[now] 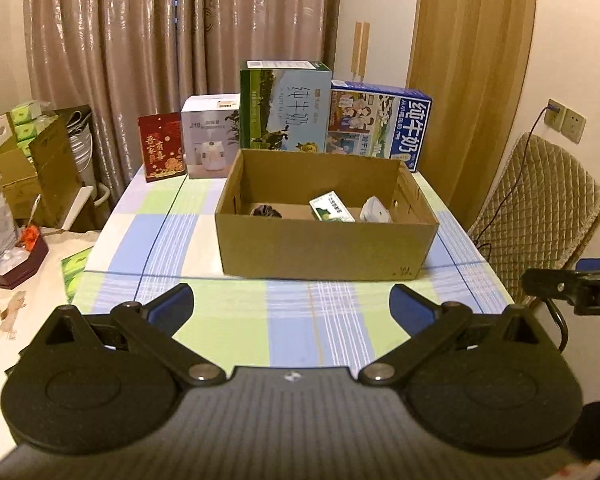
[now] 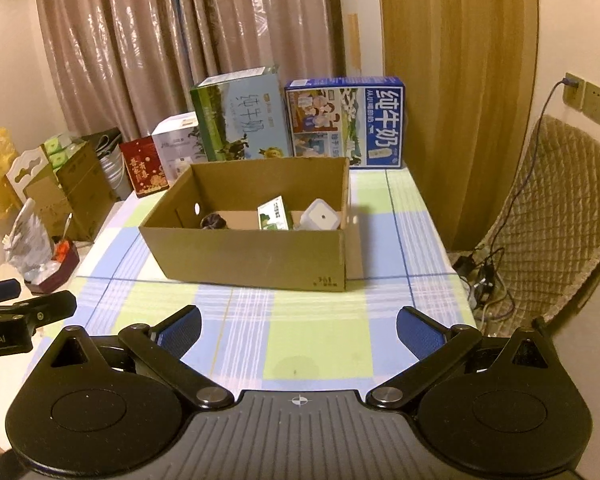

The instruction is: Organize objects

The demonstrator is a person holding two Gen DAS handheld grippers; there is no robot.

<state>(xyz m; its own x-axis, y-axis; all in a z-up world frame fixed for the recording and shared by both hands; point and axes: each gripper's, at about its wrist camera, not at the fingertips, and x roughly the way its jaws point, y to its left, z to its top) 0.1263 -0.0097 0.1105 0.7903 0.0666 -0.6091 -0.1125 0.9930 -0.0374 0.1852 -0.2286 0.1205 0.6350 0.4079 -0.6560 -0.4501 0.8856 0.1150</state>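
Note:
An open cardboard box [image 1: 324, 248] [image 2: 256, 254] stands in the middle of the checked tablecloth. Inside it lie a dark crumpled item [image 1: 265, 211] [image 2: 213, 222], a small green-and-white carton [image 1: 332, 209] [image 2: 275, 216] and a white square device [image 1: 375, 211] [image 2: 321, 215]. My left gripper [image 1: 291, 304] hovers open over the near part of the table, short of the box, with nothing between its blue pads. My right gripper [image 2: 299, 326] is likewise open and empty, near the table's front edge. Each gripper shows at the edge of the other's view.
Along the table's far edge stand a red gift box [image 1: 161, 147], a white appliance box [image 1: 210, 136], a green milk case [image 1: 284, 106] and a blue milk case [image 1: 380, 124]. A padded chair [image 2: 556, 216] is at the right; cartons and clutter [image 1: 28, 168] sit at the left.

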